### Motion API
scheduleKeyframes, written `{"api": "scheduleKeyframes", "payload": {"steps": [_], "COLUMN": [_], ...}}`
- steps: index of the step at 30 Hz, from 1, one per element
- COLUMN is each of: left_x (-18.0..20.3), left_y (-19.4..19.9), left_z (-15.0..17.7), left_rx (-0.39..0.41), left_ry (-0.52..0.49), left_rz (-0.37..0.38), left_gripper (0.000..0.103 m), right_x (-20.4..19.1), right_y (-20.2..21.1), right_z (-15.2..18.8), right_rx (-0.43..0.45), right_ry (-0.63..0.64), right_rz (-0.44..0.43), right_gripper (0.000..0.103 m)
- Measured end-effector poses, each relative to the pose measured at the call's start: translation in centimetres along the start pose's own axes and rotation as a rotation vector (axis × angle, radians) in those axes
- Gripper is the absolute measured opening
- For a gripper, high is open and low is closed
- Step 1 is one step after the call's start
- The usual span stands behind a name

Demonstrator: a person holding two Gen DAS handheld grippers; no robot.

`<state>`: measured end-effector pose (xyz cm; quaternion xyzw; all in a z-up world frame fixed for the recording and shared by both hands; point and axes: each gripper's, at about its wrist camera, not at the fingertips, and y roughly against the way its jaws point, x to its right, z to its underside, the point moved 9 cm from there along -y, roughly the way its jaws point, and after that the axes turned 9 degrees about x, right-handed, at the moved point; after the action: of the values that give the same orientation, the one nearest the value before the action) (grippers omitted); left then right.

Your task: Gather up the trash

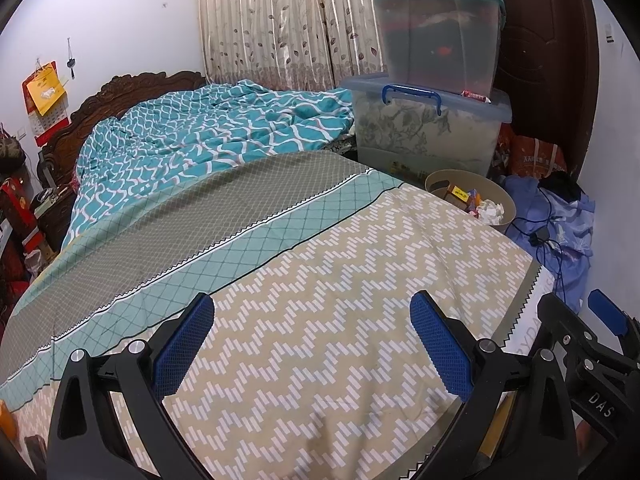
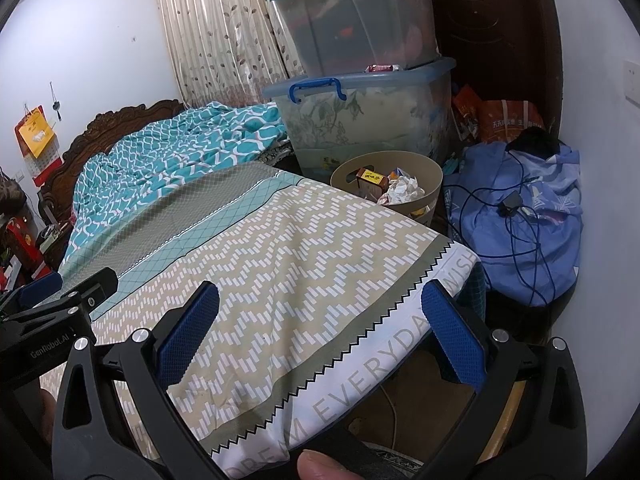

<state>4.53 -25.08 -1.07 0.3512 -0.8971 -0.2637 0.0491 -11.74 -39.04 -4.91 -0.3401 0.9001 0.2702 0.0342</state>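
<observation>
A beige round trash bin [image 2: 424,184] stands on the floor beyond the bed's far corner; it also shows in the left wrist view [image 1: 508,208]. It holds crumpled white paper [image 2: 404,190], a small yellow-and-brown box [image 2: 370,182] and wrappers. My left gripper [image 1: 312,344] is open and empty, low over the foot of the bed. My right gripper [image 2: 320,336] is open and empty over the bed's corner, to the right of the left one. No loose trash shows on the bed.
The bed [image 2: 280,248] has a beige zigzag sheet and a teal quilt [image 1: 208,136]. Stacked clear storage boxes [image 2: 360,112] stand behind the bin. A blue cloth bundle with cables [image 2: 520,216] lies on the floor by the brown door [image 2: 492,32]. A cluttered nightstand [image 1: 24,216] is at far left.
</observation>
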Motion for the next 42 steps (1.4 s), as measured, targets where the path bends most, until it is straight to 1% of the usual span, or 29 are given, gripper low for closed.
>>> {"api": "scheduleKeyframes", "payload": {"steps": [42], "left_x": [-1.4], "left_y": [-0.7], "left_z": [1.4], "left_rx": [-0.035], "left_ry": [-0.014], "left_rz": [-0.004], "left_gripper": [0.094], "right_x": [-0.5], "right_y": [-0.8], "right_z": [0.8], "right_rx": [-0.019], "right_ry": [0.000], "right_rz": [-0.010], "right_gripper": [0.100]}}
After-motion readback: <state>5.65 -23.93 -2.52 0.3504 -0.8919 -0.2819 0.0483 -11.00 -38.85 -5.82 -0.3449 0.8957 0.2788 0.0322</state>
